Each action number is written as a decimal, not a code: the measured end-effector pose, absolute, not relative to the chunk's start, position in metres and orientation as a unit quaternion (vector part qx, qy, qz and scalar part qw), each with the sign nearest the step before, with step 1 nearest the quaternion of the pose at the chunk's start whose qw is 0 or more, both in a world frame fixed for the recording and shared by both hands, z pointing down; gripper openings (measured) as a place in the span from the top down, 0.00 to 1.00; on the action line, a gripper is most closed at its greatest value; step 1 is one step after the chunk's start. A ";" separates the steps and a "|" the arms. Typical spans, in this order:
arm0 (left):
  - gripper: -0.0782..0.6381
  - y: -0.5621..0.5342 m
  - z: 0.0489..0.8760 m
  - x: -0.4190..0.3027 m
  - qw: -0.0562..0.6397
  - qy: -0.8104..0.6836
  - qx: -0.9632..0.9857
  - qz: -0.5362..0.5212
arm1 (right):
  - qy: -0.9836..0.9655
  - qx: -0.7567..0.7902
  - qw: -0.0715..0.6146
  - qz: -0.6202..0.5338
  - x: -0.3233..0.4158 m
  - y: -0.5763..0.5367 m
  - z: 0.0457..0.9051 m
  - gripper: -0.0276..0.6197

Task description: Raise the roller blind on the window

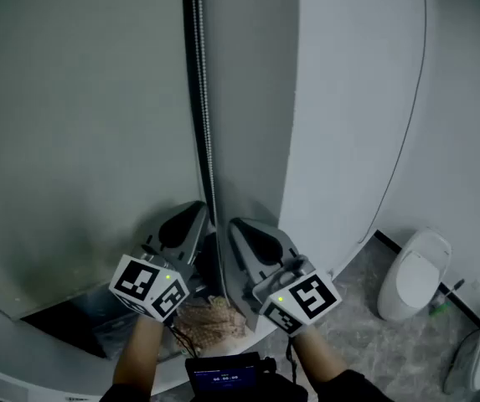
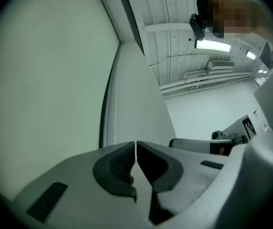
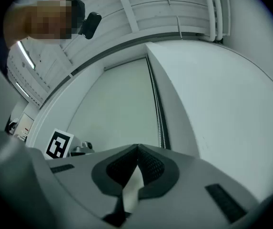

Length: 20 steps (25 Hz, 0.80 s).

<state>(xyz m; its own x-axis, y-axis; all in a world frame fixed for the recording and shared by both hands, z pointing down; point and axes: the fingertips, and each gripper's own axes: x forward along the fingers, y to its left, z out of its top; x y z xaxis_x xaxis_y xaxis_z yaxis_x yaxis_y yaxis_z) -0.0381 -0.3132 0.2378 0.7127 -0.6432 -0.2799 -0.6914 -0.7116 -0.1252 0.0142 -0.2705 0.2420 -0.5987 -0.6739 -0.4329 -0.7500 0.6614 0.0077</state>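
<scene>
The grey-green roller blind hangs down over the window at the left. Its bead chain runs straight down along the blind's right edge, beside a dark frame strip. My left gripper points up just left of the chain and my right gripper just right of it, so the chain passes between the two. In the left gripper view the chain drops behind the left jaw, outside the shut left gripper. In the right gripper view the chain lies right of the shut right gripper.
A white wall panel stands right of the chain, with a thin dark cable curving down it. A white toilet sits on the grey floor at the lower right. The window sill crosses the lower left.
</scene>
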 end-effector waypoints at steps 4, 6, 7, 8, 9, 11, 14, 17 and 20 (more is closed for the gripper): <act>0.88 -0.318 0.242 -0.041 0.106 0.366 -0.918 0.107 | 0.890 -0.397 0.202 0.095 0.007 -0.269 0.237 0.94; 0.88 -0.321 0.241 -0.040 0.105 0.369 -0.917 0.107 | 0.889 -0.403 0.195 0.095 0.009 -0.270 0.239 0.94; 0.88 -0.324 0.240 -0.040 0.103 0.374 -0.916 0.106 | 0.888 -0.404 0.198 0.094 0.010 -0.269 0.238 0.94; 0.88 -0.329 0.240 -0.040 0.102 0.380 -0.913 0.104 | 0.887 -0.403 0.204 0.093 0.012 -0.267 0.236 0.94; 0.88 -0.335 0.241 -0.040 0.101 0.386 -0.911 0.100 | 0.888 -0.398 0.213 0.092 0.013 -0.264 0.234 0.94; 0.87 -0.346 0.241 -0.037 0.102 0.393 -0.910 0.088 | 0.891 -0.385 0.226 0.088 0.011 -0.258 0.230 0.94; 0.82 -0.363 0.232 -0.031 0.113 0.408 -0.903 0.078 | 0.893 -0.377 0.230 0.088 0.011 -0.251 0.224 0.94; 0.76 -0.383 0.224 -0.019 0.102 0.415 -0.901 0.073 | 0.890 -0.385 0.229 0.087 0.024 -0.249 0.224 0.94; 0.76 -0.398 0.212 0.004 0.101 0.414 -0.902 0.065 | 0.888 -0.390 0.228 0.085 0.037 -0.249 0.226 0.94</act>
<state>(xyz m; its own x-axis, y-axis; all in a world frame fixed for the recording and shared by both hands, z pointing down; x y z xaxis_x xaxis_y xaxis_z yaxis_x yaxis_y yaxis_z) 0.0042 -0.3980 0.2123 0.6485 -0.7342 -0.2012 -0.7605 -0.6364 -0.1290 0.0370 -0.2490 0.2257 -0.5920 -0.6540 -0.4710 -0.7311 0.6817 -0.0276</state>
